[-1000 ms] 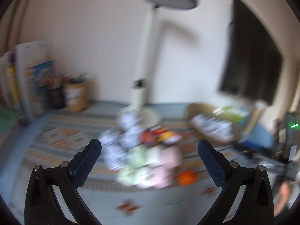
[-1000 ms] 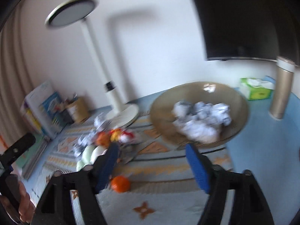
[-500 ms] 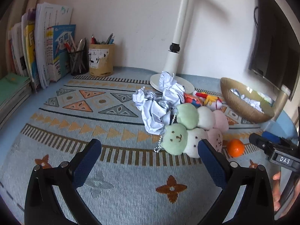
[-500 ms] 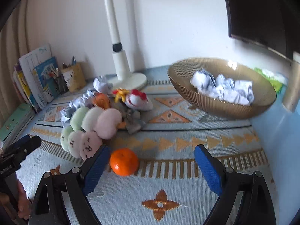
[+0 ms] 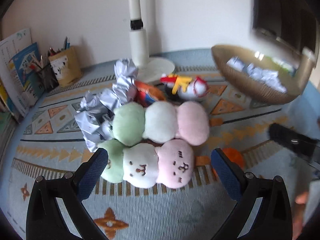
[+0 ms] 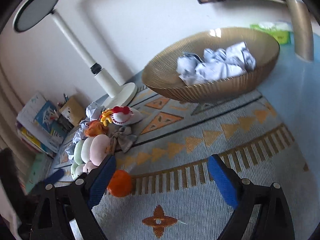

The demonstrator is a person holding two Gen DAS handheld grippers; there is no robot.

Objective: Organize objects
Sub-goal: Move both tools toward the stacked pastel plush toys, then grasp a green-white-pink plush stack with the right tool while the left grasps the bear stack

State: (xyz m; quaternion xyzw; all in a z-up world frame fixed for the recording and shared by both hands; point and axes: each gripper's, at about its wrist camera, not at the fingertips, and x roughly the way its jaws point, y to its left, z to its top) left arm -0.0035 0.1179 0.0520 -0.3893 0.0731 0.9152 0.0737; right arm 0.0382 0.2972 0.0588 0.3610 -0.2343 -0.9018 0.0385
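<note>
A patterned rug [image 6: 220,140] in pale blue with orange triangles covers the tabletop. At its far right stands a wide ribbed brown bowl [image 6: 216,88] holding crumpled paper balls [image 6: 218,64]. A white desk lamp [image 5: 138,40] rises from a round base against the wall, and books [image 5: 22,70] lean at the far left beside a pen holder [image 5: 65,68].

In the middle lies a heap: loose crumpled paper [image 5: 108,108], two three-ball plush dango toys [image 5: 152,138] in green, white and pink — the nearer one has stitched faces — and behind them a white chicken plush [image 5: 190,86] with a red comb. A grey cloth bow [image 6: 123,138] lies just beside the dango.

The left gripper [image 5: 160,170] is spread wide and holds nothing; the near dango sits between its blue pads, not visibly pressed. The right gripper [image 6: 162,178] stands wide too, grasping nothing — a small orange [image 6: 120,183] lies just beside its left pad, partly hidden by it.
</note>
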